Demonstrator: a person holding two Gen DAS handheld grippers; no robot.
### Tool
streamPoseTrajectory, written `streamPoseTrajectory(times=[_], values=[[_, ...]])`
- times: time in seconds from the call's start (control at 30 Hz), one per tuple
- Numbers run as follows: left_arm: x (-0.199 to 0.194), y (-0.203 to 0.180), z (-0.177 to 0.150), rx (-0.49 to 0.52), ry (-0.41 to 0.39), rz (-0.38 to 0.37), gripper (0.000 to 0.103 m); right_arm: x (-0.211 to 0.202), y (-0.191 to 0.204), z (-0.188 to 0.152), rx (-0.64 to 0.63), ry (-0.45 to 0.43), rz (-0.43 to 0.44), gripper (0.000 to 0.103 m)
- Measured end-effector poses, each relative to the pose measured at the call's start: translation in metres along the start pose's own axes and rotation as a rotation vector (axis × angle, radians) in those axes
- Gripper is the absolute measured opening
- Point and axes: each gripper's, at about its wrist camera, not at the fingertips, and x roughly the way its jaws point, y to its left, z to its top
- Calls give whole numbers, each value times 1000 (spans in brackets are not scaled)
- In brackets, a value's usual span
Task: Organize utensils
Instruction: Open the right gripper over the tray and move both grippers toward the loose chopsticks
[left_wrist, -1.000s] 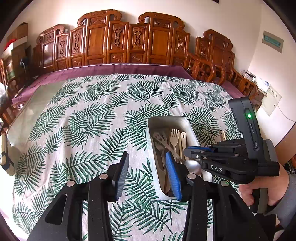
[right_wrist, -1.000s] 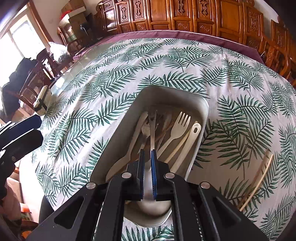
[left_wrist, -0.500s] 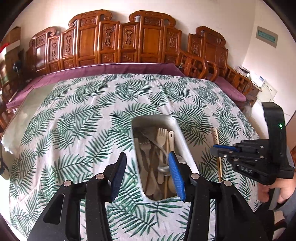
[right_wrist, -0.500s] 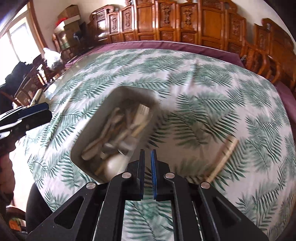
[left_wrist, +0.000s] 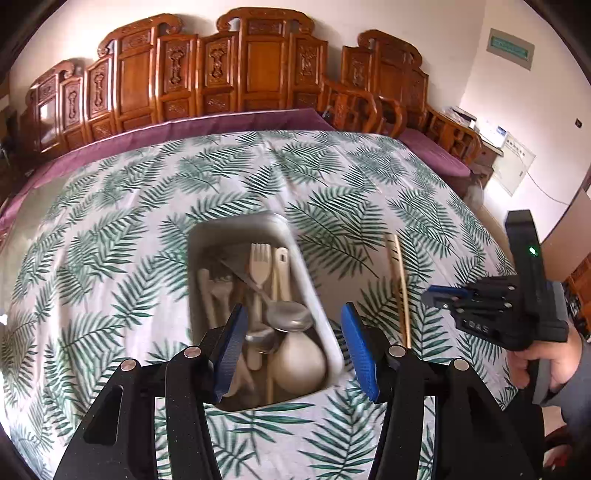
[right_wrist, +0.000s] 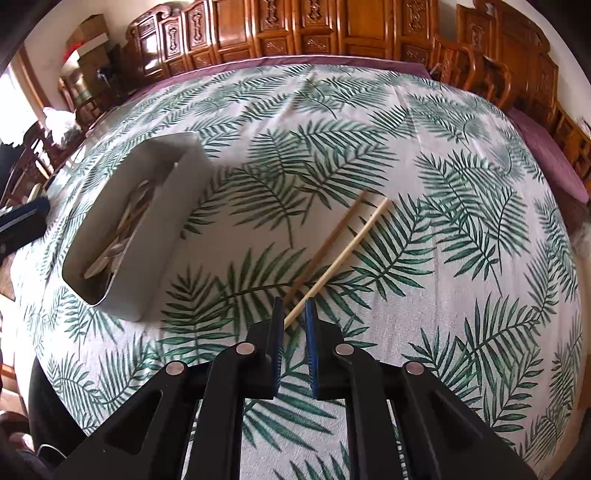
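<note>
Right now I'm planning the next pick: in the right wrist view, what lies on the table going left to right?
Left gripper → bin → chopsticks.

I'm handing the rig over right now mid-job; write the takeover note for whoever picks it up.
Left gripper: jaws wide open, empty, hovering over the near end of the grey rectangular utensil bin.
Right gripper: jaws slightly apart, empty, poised at the near tips of the pair of light wooden chopsticks.
Done: cream plastic fork, metal spoon, large cream spoon and other utensils lie in the bin.
Left: the chopsticks lie on the palm-leaf tablecloth right of the bin; grasp them and place them in.
</note>
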Motion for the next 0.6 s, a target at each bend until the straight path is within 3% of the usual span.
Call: streamPoseTrajectory(times=[0.23, 0.6], values=[[9, -19, 1, 36, 17, -17, 50, 25, -17, 11, 91, 30, -4, 13], [14, -33, -2, 61, 32, -37, 50, 43, -19, 21, 113, 63, -60, 15]])
